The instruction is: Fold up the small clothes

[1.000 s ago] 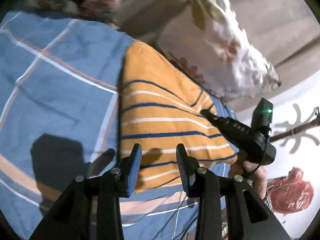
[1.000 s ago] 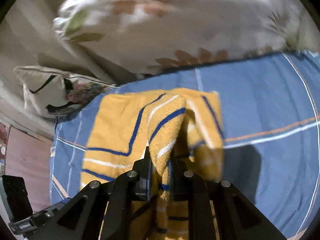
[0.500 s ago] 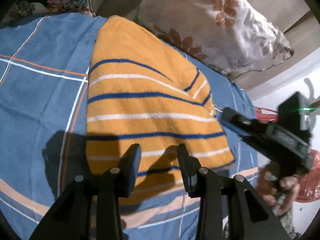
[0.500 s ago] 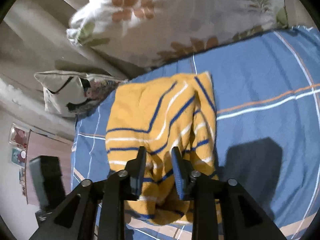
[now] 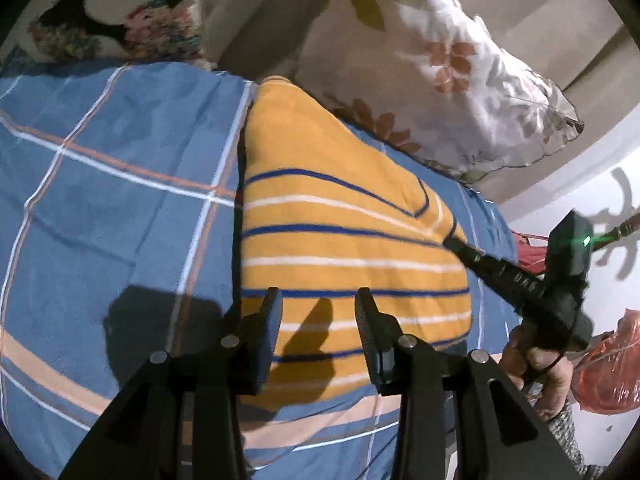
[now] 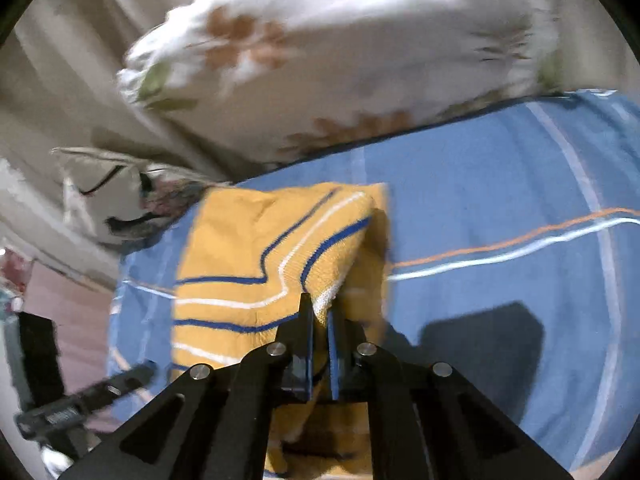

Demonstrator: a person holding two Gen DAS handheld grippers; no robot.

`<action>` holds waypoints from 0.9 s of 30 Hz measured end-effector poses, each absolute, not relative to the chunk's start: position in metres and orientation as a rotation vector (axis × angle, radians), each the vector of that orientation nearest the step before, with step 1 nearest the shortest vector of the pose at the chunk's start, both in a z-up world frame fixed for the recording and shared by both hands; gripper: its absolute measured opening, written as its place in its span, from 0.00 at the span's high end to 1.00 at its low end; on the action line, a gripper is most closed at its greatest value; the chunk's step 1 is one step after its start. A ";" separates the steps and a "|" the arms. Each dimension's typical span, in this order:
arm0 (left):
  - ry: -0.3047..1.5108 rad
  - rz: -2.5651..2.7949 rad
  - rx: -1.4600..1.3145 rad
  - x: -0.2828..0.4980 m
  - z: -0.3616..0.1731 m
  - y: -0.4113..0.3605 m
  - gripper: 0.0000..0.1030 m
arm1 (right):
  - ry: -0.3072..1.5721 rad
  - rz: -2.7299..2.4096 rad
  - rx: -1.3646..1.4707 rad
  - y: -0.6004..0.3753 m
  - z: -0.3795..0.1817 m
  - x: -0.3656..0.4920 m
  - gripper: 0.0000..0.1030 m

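Observation:
A small orange knitted garment with blue and white stripes [image 5: 340, 248] lies on the blue checked bedsheet [image 5: 120, 184]. My left gripper [image 5: 318, 316] is open and empty, hovering over the garment's near edge. My right gripper [image 6: 320, 316] is shut on the garment's right edge [image 6: 332, 276] and lifts that edge off the sheet, so the cloth [image 6: 248, 248] forms a raised fold. In the left wrist view the right gripper [image 5: 452, 242] touches the garment's right edge.
A floral pillow [image 5: 440, 64] lies at the head of the bed just behind the garment, and a second patterned pillow [image 5: 112, 20] lies at the far left. A red plastic bag [image 5: 608, 364] sits off the bed's right side.
My right gripper was open over the garment half a second ago and is now shut on its right edge, lifting it. My left gripper stayed open and drew back slightly.

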State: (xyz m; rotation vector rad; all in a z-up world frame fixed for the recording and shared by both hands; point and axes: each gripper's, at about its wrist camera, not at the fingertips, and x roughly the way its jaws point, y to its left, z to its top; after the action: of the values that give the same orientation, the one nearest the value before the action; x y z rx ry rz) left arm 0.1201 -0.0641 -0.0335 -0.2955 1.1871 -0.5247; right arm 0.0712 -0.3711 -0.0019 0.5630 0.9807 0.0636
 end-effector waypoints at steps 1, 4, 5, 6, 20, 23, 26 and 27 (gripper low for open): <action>1.191 -0.535 -0.289 0.122 -0.035 -0.071 0.65 | 0.994 0.044 0.574 -0.378 -0.007 0.068 0.95; 1.210 -0.572 -0.255 0.127 -0.042 -0.095 0.65 | 1.052 0.004 0.635 -0.393 -0.036 0.059 0.95; 1.226 -0.567 -0.217 0.128 -0.049 -0.105 0.65 | 1.065 -0.003 0.642 -0.394 -0.043 0.059 0.94; 1.238 -0.560 -0.198 0.128 -0.054 -0.110 0.65 | 1.077 -0.009 0.639 -0.393 -0.051 0.060 0.94; 1.154 -0.517 -0.247 0.140 -0.021 -0.077 0.55 | 0.945 0.006 0.694 -0.412 -0.021 0.055 0.50; 1.152 -0.475 -0.302 0.159 -0.024 -0.055 0.47 | 0.919 0.055 0.741 -0.413 -0.020 0.062 0.31; 1.173 -0.498 -0.346 0.180 -0.037 -0.045 0.44 | 0.949 0.110 0.754 -0.403 -0.031 0.076 0.26; 1.179 -0.516 -0.352 0.185 -0.041 -0.045 0.41 | 0.969 0.106 0.746 -0.400 -0.038 0.083 0.26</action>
State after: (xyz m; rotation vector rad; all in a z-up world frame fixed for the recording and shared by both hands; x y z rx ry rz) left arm 0.1851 -0.0454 -0.0406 -0.3521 1.1794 -0.5157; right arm 0.0829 -0.4000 -0.0376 0.7461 0.9690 0.1063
